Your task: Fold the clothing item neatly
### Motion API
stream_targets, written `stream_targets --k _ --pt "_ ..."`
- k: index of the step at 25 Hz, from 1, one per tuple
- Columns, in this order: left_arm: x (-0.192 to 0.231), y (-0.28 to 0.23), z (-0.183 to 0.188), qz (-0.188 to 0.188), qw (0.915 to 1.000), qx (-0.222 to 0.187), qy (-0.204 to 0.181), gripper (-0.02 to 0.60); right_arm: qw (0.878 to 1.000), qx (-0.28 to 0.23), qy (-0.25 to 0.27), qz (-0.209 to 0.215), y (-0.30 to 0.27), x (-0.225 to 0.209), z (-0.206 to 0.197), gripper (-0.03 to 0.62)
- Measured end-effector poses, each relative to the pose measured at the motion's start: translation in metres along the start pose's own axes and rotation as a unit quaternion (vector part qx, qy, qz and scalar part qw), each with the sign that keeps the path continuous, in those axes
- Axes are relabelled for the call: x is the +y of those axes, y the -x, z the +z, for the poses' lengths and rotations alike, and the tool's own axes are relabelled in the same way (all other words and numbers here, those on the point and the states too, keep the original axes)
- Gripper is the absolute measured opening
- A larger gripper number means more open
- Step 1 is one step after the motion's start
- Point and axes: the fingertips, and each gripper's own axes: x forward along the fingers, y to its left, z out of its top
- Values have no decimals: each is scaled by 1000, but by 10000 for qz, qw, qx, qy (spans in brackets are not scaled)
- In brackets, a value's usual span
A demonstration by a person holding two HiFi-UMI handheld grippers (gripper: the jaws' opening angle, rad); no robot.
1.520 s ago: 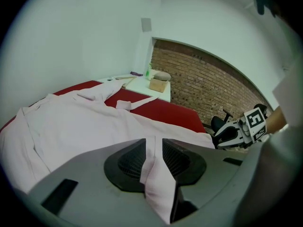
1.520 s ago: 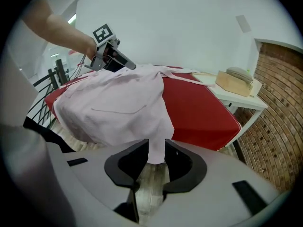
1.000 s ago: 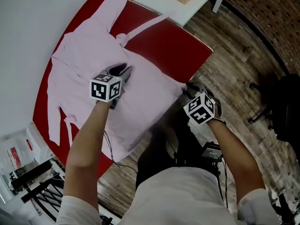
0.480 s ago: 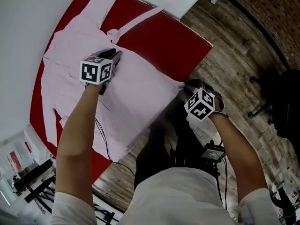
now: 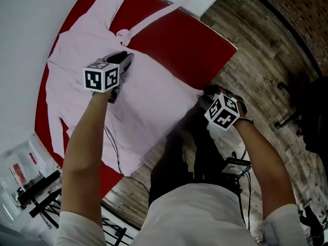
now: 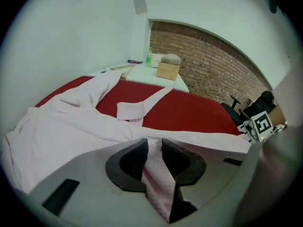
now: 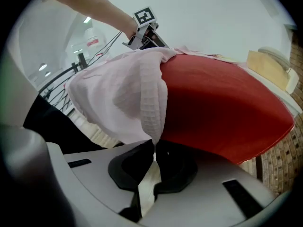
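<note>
Pink waffle-weave garment (image 5: 154,99) lies spread across the red table (image 5: 195,47), one sleeve stretched over the bare red top. The left gripper (image 6: 152,151) has its jaws partly apart, clamped on a raised fold of cloth near the garment's middle. The right gripper (image 7: 154,161) has just been closing its jaws, which are now nearly together and pinch the garment's thin corner hem at the table's near edge.
</note>
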Motion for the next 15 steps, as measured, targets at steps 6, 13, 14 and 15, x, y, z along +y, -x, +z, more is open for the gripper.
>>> stream_targets --k 6,13,14,15 --pt "6 1 2 2 9994 -186 302 74 9960 -19 -783 433 18 -1 -30 21" --pt "5 2 2 -33 9992 -236 327 69 9906 -292 -1196 602 56 5 -46 20" --pt "5 1 2 -37 9992 -232 327 69 9896 -337 -1246 630 63 7 -48 20" --pt "5 1 2 -42 9992 -231 331 69 9886 -385 -1298 661 71 9 -49 20"
